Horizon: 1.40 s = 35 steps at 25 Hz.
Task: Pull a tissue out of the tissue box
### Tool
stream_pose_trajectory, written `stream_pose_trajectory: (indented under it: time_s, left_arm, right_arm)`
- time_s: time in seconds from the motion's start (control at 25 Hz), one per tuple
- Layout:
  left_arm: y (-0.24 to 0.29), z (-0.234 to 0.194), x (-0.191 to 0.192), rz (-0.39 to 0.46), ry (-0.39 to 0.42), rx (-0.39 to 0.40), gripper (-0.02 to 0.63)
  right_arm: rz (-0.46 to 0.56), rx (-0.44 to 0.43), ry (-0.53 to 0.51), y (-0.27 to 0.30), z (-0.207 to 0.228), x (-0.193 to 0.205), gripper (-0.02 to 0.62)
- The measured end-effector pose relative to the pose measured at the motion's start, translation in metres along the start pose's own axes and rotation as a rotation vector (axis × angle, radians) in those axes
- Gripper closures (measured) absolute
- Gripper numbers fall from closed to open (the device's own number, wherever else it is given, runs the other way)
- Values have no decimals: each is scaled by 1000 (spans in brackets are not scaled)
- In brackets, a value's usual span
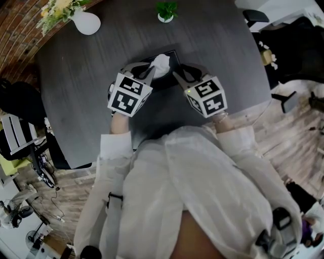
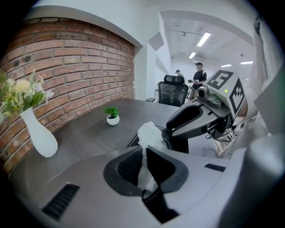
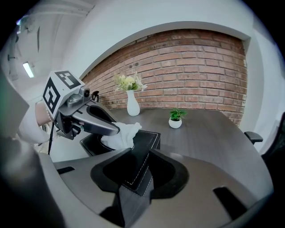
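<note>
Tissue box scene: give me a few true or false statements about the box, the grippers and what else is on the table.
1. The left gripper's jaws pinch the tissue. True.
2. The right gripper hangs empty above the table. False: its jaws hold a corner of the box.
3. The box is white. False: it is black with pale stitching.
4. A white vase with flowers stands on the table. True.
5. The plant sits on top of the box. False: it stands on the table, apart from the box, beyond it.
</note>
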<state>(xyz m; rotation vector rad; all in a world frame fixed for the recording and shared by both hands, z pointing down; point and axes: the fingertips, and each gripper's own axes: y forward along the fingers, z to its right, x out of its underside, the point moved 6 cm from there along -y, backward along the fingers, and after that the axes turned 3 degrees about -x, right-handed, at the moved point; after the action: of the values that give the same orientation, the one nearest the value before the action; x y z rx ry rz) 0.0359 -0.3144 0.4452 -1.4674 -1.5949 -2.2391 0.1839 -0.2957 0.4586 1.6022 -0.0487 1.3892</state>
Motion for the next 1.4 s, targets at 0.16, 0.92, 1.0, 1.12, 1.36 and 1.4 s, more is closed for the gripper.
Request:
stream_pose_trajectory:
  time_s: [0.16,0.92,1.0,1.12,1.36,1.4]
  left_arm:
    - [-2,4,-3,22,10,14,588]
    - [-30,-12,-7,142,-53,-61,591]
    - [-32,-12,-8,153,-58,-71,591]
    - [-35,-15,-9,170,-71,-81,591]
    - [-44,-20,-10,191,-91,-74,591]
    - [-45,-20,-10,192,-90,-76,591]
  right_arm:
    - [4,4,3,-1,1,2,477]
    - [4,45,-17,0,-3,4,479]
    - [5,48,-19,-1,-3,5,479]
    - [-5,55,-24,0,-3,6,479]
    - [-10,81,-51,3,-7,1,479]
    - [-13,82,-51,3,-8,2,479]
